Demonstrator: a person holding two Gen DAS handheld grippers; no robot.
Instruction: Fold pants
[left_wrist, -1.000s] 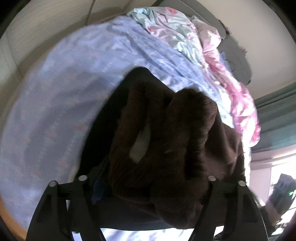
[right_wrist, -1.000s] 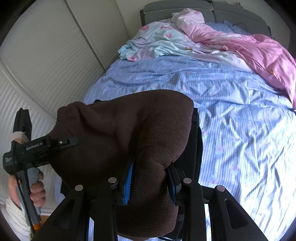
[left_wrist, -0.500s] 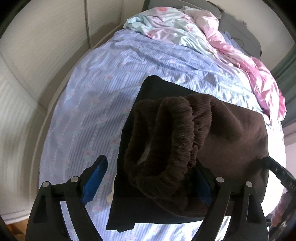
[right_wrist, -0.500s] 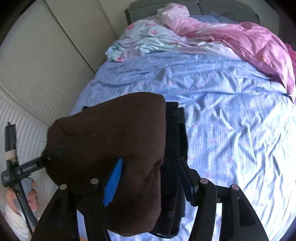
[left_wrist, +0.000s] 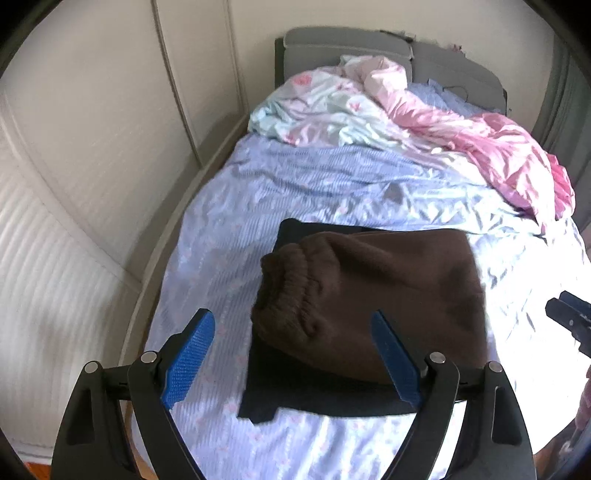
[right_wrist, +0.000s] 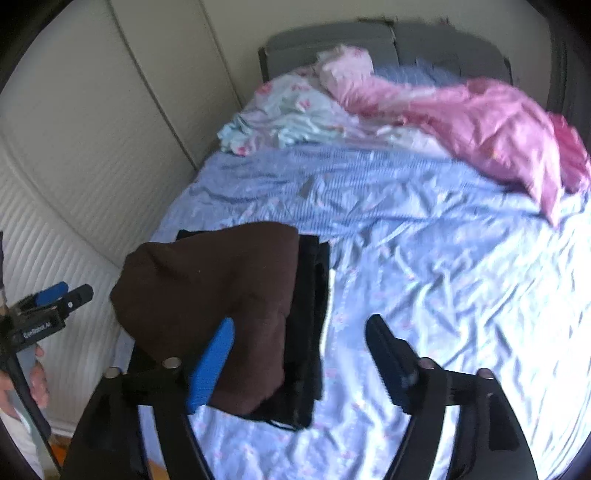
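Observation:
The brown knit pants (left_wrist: 376, 295) lie folded into a bundle on top of a folded black garment (left_wrist: 325, 398) on the blue bed sheet (left_wrist: 229, 236). Their ribbed waistband faces left in the left wrist view. My left gripper (left_wrist: 291, 354) is open and empty, held just in front of the pile. My right gripper (right_wrist: 299, 354) is open and empty, at the pile's near right corner. The brown pants (right_wrist: 210, 295) and black garment (right_wrist: 310, 295) also show in the right wrist view, with the left gripper (right_wrist: 55, 299) at the far left.
A crumpled pink and pale green duvet (left_wrist: 424, 114) lies at the head of the bed by the grey headboard (left_wrist: 347, 44). A white wall (left_wrist: 92, 147) runs along the bed's left side. The sheet (right_wrist: 461, 277) stretches right of the pile.
Both grippers let go of the brown pants, opened, and pulled back toward the foot of the bed. The pants now rest flat on the black garment.

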